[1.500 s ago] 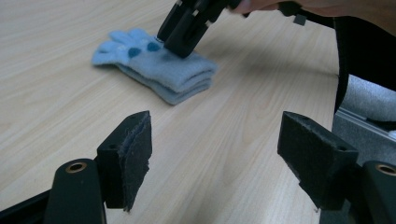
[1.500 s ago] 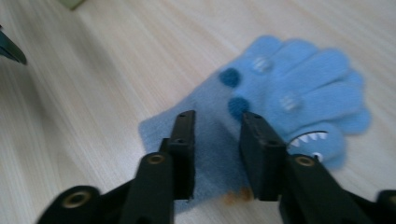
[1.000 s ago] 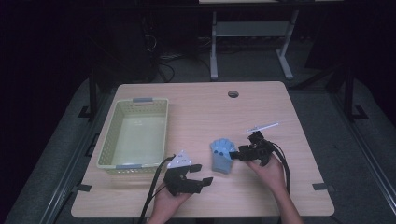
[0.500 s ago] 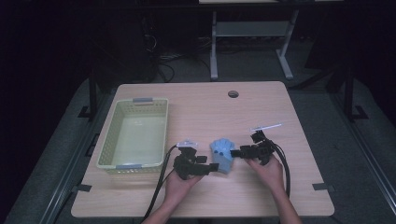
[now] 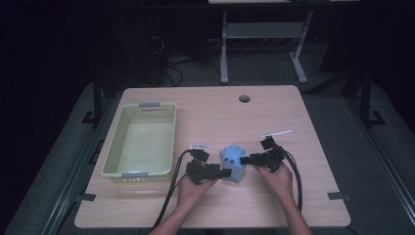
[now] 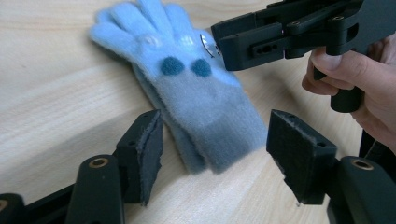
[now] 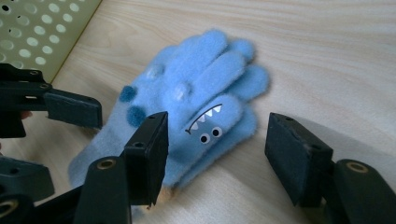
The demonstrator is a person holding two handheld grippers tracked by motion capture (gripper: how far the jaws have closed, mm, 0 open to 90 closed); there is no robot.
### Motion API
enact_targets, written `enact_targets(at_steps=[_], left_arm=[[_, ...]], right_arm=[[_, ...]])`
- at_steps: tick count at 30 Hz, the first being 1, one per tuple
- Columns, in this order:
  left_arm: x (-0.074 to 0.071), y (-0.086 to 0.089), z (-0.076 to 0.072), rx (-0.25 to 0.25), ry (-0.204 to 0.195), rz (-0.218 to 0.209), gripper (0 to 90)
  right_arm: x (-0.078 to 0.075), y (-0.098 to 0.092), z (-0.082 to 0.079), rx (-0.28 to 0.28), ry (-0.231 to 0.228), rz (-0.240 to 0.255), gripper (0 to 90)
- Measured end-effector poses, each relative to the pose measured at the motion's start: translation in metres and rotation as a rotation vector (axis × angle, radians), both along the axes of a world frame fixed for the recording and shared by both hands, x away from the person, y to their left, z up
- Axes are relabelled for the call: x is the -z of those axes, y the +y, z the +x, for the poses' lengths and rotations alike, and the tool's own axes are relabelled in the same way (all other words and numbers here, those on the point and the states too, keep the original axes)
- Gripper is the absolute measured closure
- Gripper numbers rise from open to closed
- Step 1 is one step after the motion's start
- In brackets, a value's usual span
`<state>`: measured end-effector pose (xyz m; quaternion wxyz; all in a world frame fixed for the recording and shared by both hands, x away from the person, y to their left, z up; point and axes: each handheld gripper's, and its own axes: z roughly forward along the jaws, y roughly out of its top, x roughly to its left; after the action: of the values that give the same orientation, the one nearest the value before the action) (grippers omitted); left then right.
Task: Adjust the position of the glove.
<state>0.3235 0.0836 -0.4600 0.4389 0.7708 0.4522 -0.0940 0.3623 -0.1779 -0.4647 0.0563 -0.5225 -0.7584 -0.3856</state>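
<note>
Worktop: pale wood, the carrier of everything listed here.

Basket: pale yellow, perforated, empty, left of the glove and apart from it.

Glove: pale blue, fuzzy, a stacked pair by the look of the edges, lying flat on the worktop between your two tools; cuff toward you, fingers away. Risk: the pile is soft and layered, so your pads may pinch the upper layer alone and the lower one could drop away on the lift.

Left hand-held gripper: comes in low from the glove's left, jaws spread astride the cuff and just been closing, pads not yet pressing. Risk: closing this shallow, you may catch a bare edge that slips out.

Right hand-held gripper: level, from the glove's right, jaws spread, one pad over the printed toothy face, the other off the glove's edge. Risk: both tools crowd one small glove; the jaws may knock together or tug it opposite ways.
</note>
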Motion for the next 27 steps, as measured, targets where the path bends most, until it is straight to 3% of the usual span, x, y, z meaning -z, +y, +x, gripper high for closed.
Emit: enact_targets(at_steps=[4, 7, 11, 17, 22, 27], left_arm=[[0.003, -0.002, 0.002, -0.008, 0.031, -0.005, 40.1], [0.006, -0.006, 0.002, 0.005, 0.047, 0.031, 40.7], [0.008, -0.011, 0.001, 0.021, 0.021, 0.057, 44.3], [0.008, -0.014, 0.003, 0.022, 0.008, 0.074, 52.5], [0.004, -0.019, 0.006, 0.054, 0.001, 0.137, 58.3], [0.005, -0.021, 0.009, 0.066, 0.023, 0.132, 63.5]], right_arm=[[0.001, 0.002, 0.0, -0.003, 0.002, 0.006, 42.0], [0.001, 0.006, -0.001, -0.003, -0.016, -0.007, 47.3], [0.0, 0.012, -0.004, -0.003, -0.035, -0.047, 51.7], [0.0, 0.017, -0.006, -0.003, -0.043, -0.064, 58.5], [0.002, 0.017, -0.004, 0.008, -0.026, -0.032, 65.4], [0.004, 0.018, -0.003, 0.008, -0.021, -0.02, 71.0]])
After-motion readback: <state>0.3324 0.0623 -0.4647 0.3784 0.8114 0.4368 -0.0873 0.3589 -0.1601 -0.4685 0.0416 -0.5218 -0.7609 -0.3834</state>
